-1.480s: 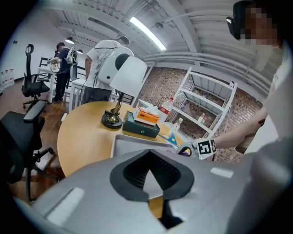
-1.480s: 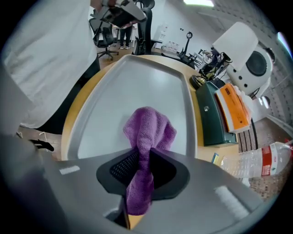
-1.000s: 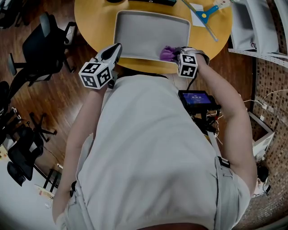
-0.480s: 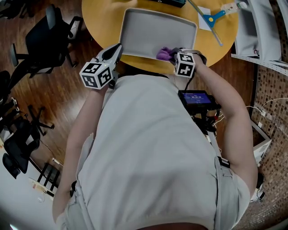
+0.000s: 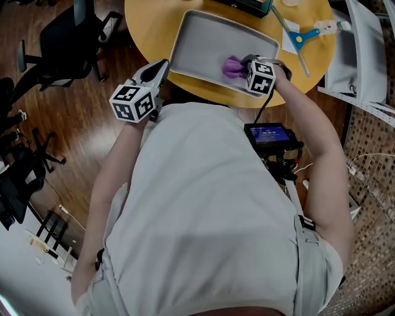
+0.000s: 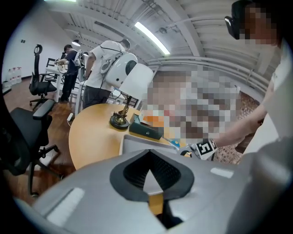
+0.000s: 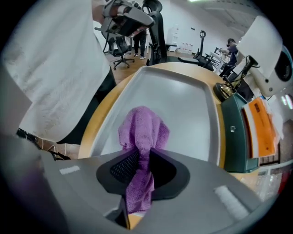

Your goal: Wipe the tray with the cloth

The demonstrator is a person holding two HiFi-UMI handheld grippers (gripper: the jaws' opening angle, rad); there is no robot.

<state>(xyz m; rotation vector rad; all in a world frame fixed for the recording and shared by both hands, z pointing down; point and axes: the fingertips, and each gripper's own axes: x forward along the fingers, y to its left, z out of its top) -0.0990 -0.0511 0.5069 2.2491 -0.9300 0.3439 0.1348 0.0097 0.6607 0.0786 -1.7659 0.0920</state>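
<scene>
**Wipe under way, cloth on the tray's near-right part**

The right gripper (image 5: 245,62) has its jaws closed on the purple cloth (image 5: 232,66). In the right gripper view a fold of it runs up between the pads and the bunched end hangs out past the tips. That end rests on the floor of the grey tray (image 5: 203,40), toward the tray's lower right in the head view, close to its near rim. So the cloth is picked up and brought to the tray, and the wiping itself appears to be in hand.

How much has been covered cannot be read off: the tray floor looks an even grey everywhere, with no dirt or streaks showing. Judged from where the cloth lies, the wide stretch toward the tray's upper left is likely left to do.

The left gripper (image 5: 158,66) has its jaws together with nothing between them. It is just beside the tray's lower-left corner, over the edge of the round table (image 5: 145,18); whether it touches the tray is unclear.
</scene>
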